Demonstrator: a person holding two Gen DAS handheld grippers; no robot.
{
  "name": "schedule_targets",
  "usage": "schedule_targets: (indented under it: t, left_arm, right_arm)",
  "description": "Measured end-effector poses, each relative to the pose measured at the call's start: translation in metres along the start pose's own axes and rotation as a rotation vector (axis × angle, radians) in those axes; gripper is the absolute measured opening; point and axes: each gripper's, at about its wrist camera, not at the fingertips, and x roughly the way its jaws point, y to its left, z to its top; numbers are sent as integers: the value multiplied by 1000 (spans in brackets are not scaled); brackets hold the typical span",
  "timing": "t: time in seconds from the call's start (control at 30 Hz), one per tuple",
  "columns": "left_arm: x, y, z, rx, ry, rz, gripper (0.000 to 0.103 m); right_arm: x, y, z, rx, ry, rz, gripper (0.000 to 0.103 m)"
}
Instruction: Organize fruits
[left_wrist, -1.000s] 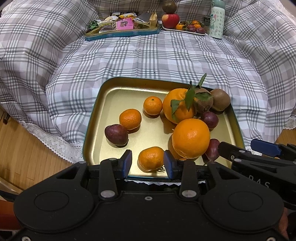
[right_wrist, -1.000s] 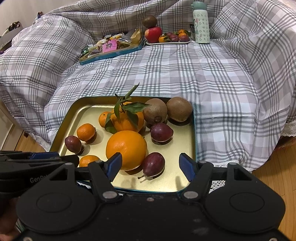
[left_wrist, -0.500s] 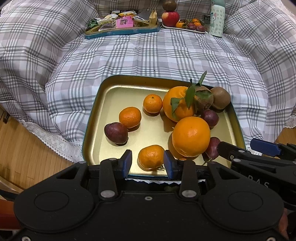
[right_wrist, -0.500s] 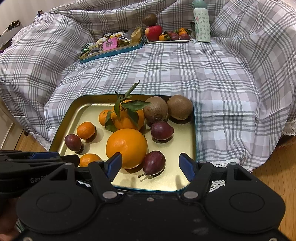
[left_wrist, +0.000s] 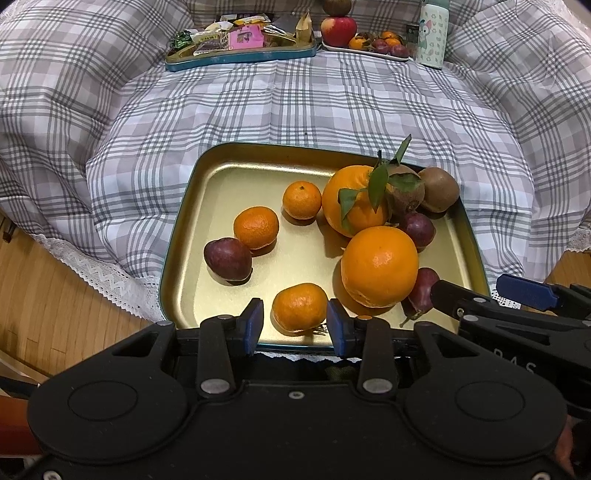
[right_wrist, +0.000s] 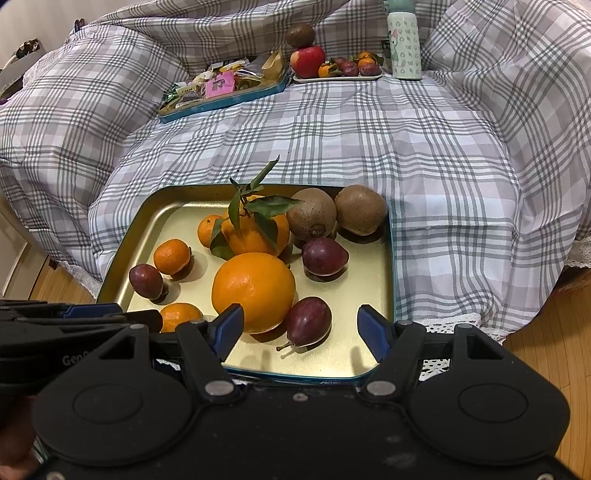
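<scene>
We hold two grippers over a gold tray (left_wrist: 207, 192) set on a plaid quilt (left_wrist: 295, 103), low in the frame in both views. Our left gripper (left_wrist: 295, 326) stands open, its blue pads either side of a small mandarin (left_wrist: 299, 307) at the tray's near edge, not yet touching it as far as we can tell. Our right gripper (right_wrist: 300, 328) is spread wider and grips nothing, framing a dark red passion fruit (right_wrist: 309, 320) beside a large orange (right_wrist: 254, 291). Behind them, at mid-frame, lie a leafy orange (right_wrist: 255, 230), two kiwis (right_wrist: 312, 214) in the tray's far right corner, two more mandarins and two more passion fruits, the kinds mixed rather than grouped. At the top of the frame sit a snack tin (right_wrist: 221, 86), a white plate (right_wrist: 336, 78) already bearing an apple, a kiwi and small fruit, and a bottle (right_wrist: 404, 44). We judge the step in hand to be lining up on a fruit for a pick; whether the tray is being filled or emptied, these views do not settle. A pick of the mandarin would call for easing the left gripper forward and closing gently, since round fruit rolls on smooth metal.
</scene>
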Motion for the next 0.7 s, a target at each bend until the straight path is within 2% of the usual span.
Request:
schedule_targets:
  t: [0.7]
  left_arm:
    - [5, -2, -1, 12, 23, -14, 45]
  right_arm:
    - [4, -1, -1, -9, 11, 1, 72]
